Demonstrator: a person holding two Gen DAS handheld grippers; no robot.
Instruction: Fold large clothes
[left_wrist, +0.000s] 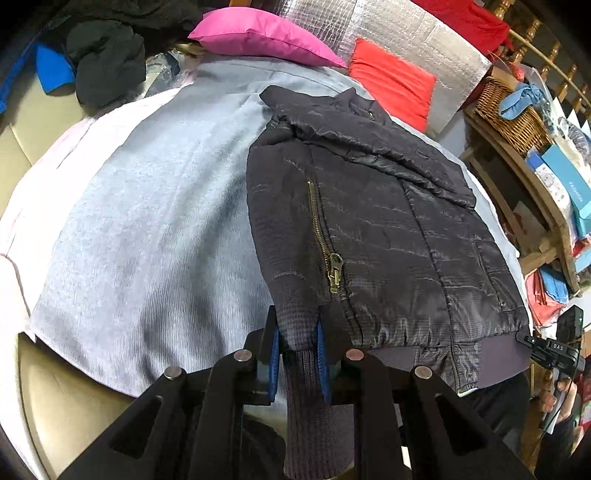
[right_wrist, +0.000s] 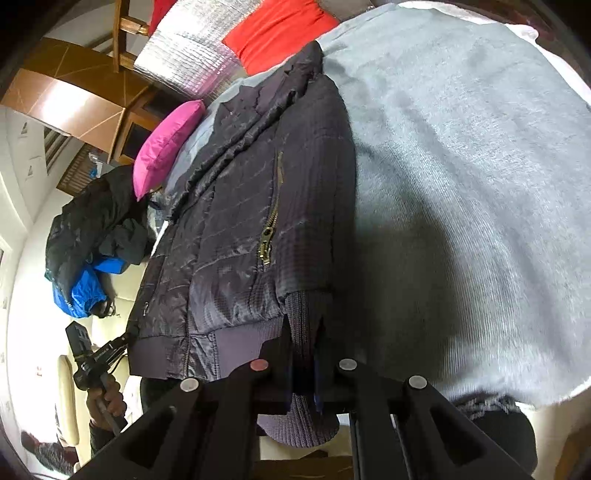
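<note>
A dark quilted jacket (left_wrist: 388, 236) with a brass zipper (left_wrist: 334, 273) lies on a light grey blanket (left_wrist: 147, 221). My left gripper (left_wrist: 297, 354) is shut on the jacket's ribbed sleeve cuff (left_wrist: 314, 417) at the near edge. In the right wrist view the same jacket (right_wrist: 240, 229) lies left of centre on the blanket (right_wrist: 461, 184). My right gripper (right_wrist: 303, 369) is shut on a ribbed cuff (right_wrist: 303, 421) at the jacket's hem. The other gripper shows at each view's edge, at right in the left wrist view (left_wrist: 554, 350) and at lower left in the right wrist view (right_wrist: 96, 354).
A pink cushion (left_wrist: 258, 35) and a red cushion (left_wrist: 391, 81) lie at the blanket's far end against a silver foil panel (left_wrist: 406, 33). Dark and blue clothes (left_wrist: 99, 62) are piled far left. A wicker basket (left_wrist: 509, 118) and wooden shelves (left_wrist: 546, 206) stand at right.
</note>
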